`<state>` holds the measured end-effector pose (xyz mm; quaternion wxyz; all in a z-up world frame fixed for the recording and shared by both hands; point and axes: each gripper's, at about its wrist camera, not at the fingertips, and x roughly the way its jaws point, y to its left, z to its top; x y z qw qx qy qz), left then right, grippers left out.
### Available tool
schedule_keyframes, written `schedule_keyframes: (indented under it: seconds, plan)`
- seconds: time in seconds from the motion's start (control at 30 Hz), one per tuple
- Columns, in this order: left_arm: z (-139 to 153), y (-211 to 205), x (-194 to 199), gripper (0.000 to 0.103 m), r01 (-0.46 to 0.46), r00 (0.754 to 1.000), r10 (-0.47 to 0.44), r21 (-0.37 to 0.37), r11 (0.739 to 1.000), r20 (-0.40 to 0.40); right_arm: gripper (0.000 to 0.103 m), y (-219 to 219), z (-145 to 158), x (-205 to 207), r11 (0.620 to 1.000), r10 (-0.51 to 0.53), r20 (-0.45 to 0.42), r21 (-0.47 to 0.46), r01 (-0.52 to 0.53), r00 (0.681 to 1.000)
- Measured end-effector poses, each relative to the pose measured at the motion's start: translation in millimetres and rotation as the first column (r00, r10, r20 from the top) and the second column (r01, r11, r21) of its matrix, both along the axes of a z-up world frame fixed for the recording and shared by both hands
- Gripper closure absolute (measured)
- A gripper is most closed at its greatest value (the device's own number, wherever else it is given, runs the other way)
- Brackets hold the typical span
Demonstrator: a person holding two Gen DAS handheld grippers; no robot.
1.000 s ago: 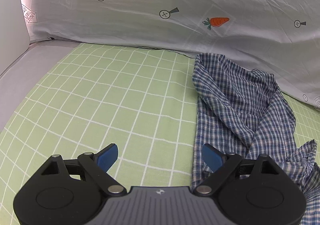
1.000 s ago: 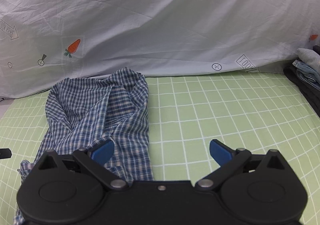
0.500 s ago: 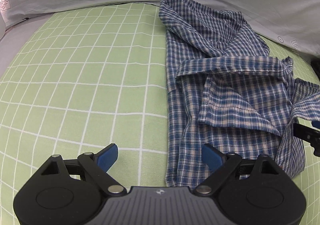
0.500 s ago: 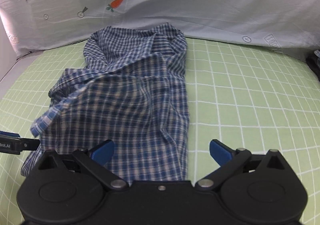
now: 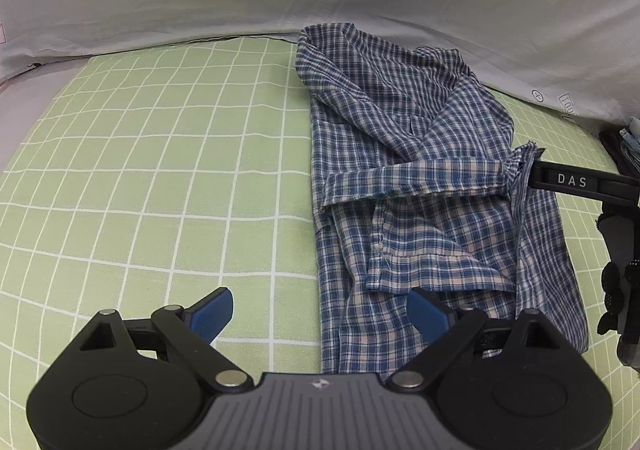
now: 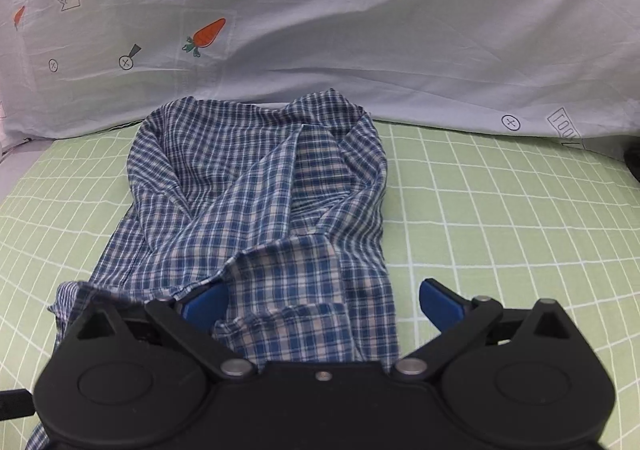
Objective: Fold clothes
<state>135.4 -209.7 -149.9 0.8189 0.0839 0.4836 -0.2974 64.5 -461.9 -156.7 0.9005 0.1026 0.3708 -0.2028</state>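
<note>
Both cameras have swung down and closer onto the plaid shirt [image 5: 420, 169], still rumpled on the green grid sheet [image 5: 160, 169]. The left hand-held gripper [image 5: 320, 316] and right hand-held gripper [image 6: 322, 304] both sit apart, holding nothing, so I'd guess a grab comes next.

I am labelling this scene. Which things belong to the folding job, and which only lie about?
For the job:
plaid shirt
left claw
right claw

Lying about:
green grid sheet
carrot-print cloth
dark clothes pile
</note>
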Motion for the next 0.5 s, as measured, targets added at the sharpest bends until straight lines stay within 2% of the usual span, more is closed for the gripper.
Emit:
schedule_keyframes:
  seconds: [0.13,0.3,0.5]
  plan:
    - [-13,-21,-5,0.009,0.097,0.994,-0.096,0.039,0.994,-0.044,0.0,-8,-2,-12,0.999,-0.032,-0.008,0.007,0.032,0.999]
    - [-17,-41,1,0.009,0.063,0.998,-0.065,0.056,0.996,0.025,0.0,-11,-3,-31,0.998,-0.057,-0.019,0.002,0.057,0.998]
    - [-3,-67,49,0.009,-0.024,0.992,0.022,0.022,0.999,0.121,0.0,-12,-8,-59,0.995,-0.098,-0.041,0.013,0.099,0.994]
